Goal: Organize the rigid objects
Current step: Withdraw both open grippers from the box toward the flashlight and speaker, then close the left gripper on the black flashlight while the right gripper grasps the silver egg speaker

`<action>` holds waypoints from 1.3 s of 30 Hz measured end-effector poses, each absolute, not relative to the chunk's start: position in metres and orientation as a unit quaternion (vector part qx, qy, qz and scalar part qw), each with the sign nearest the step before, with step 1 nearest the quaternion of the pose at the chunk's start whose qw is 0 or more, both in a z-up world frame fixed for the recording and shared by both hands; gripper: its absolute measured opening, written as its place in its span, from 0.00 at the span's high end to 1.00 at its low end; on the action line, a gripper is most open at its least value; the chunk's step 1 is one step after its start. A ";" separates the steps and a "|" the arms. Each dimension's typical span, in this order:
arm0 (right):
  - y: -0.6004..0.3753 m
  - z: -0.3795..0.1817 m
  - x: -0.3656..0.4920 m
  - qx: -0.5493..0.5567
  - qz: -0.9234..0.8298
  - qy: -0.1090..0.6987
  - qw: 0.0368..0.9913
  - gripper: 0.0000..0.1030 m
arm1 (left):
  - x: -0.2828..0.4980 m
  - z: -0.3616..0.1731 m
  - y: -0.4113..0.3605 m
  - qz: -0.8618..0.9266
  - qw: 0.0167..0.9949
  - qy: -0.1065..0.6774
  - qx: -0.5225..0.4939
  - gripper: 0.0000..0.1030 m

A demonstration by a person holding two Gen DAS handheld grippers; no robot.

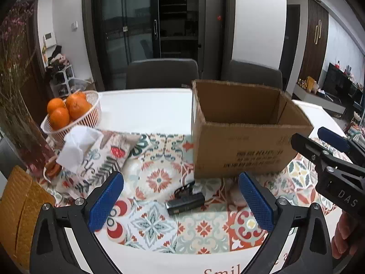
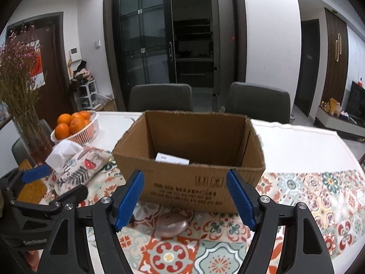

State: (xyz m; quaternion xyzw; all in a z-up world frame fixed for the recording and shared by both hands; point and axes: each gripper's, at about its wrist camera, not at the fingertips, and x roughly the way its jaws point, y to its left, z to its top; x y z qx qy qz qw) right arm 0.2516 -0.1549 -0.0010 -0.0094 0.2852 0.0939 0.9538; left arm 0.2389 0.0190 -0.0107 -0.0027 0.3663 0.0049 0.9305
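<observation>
An open cardboard box [image 1: 241,146] stands on the patterned tablecloth; it also shows in the right wrist view [image 2: 191,182], with a white packet [image 2: 172,158] inside. A small black device [image 1: 185,203] lies on the cloth in front of the box, between the fingers of my open, empty left gripper [image 1: 180,202]. A pink oval object [image 2: 172,225] lies in front of the box, just below my open, empty right gripper [image 2: 184,202]; part of it shows in the left wrist view [image 1: 237,195]. The right gripper also shows at the right of the left wrist view [image 1: 319,143].
A white basket of oranges [image 1: 75,116] stands at the back left. A patterned tissue pouch [image 1: 95,157] lies beside it. A vase of dried flowers [image 2: 25,105] stands at the far left. Two grey chairs [image 2: 159,98] stand behind the table. A yellow padded envelope [image 1: 20,207] lies at the left edge.
</observation>
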 end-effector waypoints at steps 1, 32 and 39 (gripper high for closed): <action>-0.155 -0.004 0.251 -0.010 0.095 0.287 0.953 0.27 | 0.239 -0.014 0.019 0.005 0.929 0.370 -0.005 0.00; -0.144 -0.114 0.276 -0.029 0.124 0.440 0.889 0.27 | 0.263 -0.099 0.024 0.063 0.893 0.445 -0.014 0.00; -0.136 -0.135 0.285 -0.043 0.156 0.469 0.868 0.27 | 0.278 -0.111 0.022 0.040 0.882 0.470 -0.027 0.00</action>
